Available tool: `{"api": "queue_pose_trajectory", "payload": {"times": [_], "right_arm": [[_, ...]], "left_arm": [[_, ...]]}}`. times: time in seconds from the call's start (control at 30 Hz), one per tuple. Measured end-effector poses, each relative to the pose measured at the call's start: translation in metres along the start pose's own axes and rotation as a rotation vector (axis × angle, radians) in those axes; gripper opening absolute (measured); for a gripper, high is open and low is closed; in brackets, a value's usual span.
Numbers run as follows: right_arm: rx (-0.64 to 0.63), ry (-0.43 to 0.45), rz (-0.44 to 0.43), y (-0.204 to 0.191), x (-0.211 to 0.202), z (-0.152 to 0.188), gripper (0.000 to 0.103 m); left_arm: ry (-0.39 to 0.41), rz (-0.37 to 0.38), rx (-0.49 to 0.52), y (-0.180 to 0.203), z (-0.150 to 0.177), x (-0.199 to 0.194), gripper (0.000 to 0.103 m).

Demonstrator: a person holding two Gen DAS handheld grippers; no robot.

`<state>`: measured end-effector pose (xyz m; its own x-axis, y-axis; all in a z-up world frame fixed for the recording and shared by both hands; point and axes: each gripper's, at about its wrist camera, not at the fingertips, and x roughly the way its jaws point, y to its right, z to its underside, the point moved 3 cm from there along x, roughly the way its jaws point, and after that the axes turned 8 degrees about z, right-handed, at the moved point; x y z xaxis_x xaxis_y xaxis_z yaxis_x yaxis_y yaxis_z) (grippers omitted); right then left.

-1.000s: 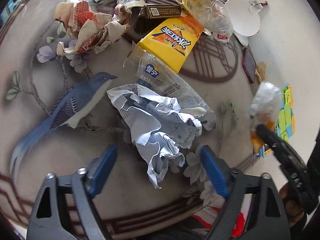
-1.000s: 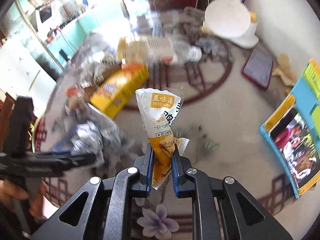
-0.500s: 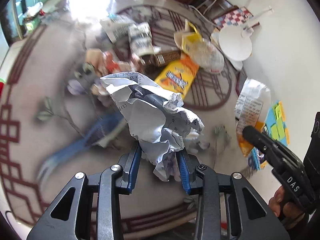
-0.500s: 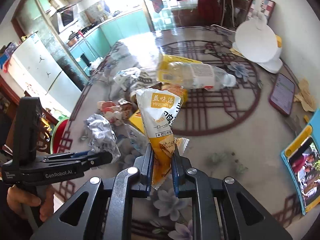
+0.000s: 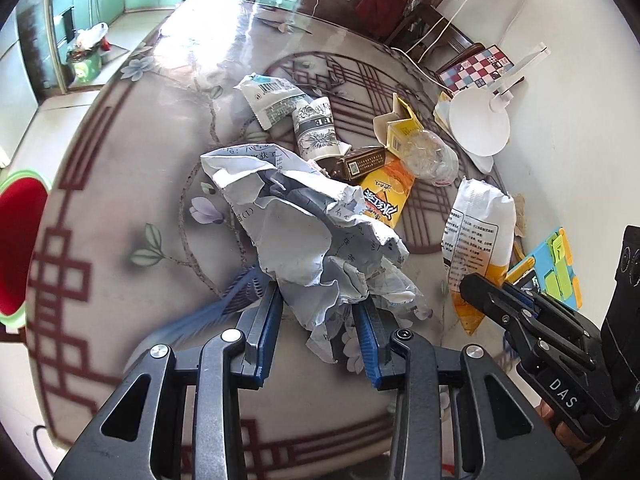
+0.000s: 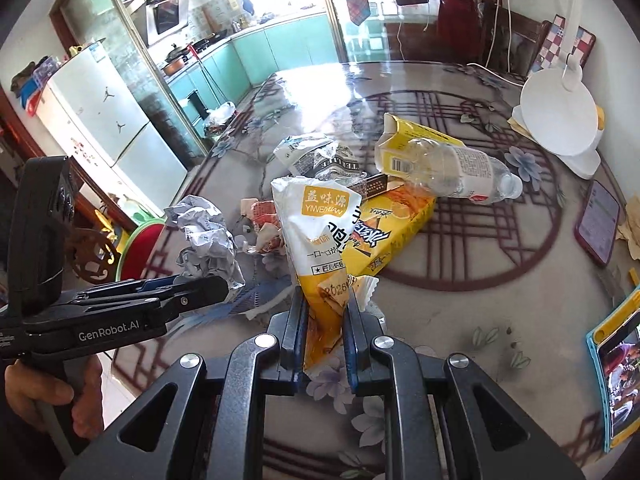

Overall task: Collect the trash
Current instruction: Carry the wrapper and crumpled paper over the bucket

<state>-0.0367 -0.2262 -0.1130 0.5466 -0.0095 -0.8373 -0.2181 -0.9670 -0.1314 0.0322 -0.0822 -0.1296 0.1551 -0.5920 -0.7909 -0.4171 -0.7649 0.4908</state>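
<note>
My left gripper (image 5: 318,332) is shut on a crumpled white paper ball (image 5: 304,224) and holds it above the table; the ball also shows in the right wrist view (image 6: 206,236). My right gripper (image 6: 325,336) is shut on a white and yellow snack bag (image 6: 320,240), held upright above the table; it also shows in the left wrist view (image 5: 476,236). More trash lies on the table: a yellow box (image 6: 396,228), a clear plastic bottle (image 6: 452,172), a yellow carton (image 5: 400,128), a printed wrapper (image 5: 272,98) and a paper cup (image 5: 316,128).
The round patterned table (image 5: 120,184) holds a white fan (image 6: 560,120), a phone (image 6: 598,222) and a colourful booklet (image 5: 556,268) on the right. A red stool (image 5: 18,240) with a green rim stands left of the table. A kitchen lies beyond.
My left gripper shut on the paper ball and lifted it off the table. My right gripper rose with the snack bag still in it.
</note>
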Motion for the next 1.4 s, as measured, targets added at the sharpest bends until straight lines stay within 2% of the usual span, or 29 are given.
{"api": "queue_pose_trajectory", "payload": {"times": [0.6, 1.4], "right_arm": [[-0.029, -0.028, 0.016, -0.046, 0.021, -0.012, 0.013], [-0.101, -0.052, 0.017, -0.17, 0.056, -0.036, 0.013]], "left_arm": [[0.008, 0.004, -0.048, -0.051, -0.009, -0.019, 0.035], [0.025, 0.007, -0.105, -0.157, -0.034, -0.061, 0.035]]}}
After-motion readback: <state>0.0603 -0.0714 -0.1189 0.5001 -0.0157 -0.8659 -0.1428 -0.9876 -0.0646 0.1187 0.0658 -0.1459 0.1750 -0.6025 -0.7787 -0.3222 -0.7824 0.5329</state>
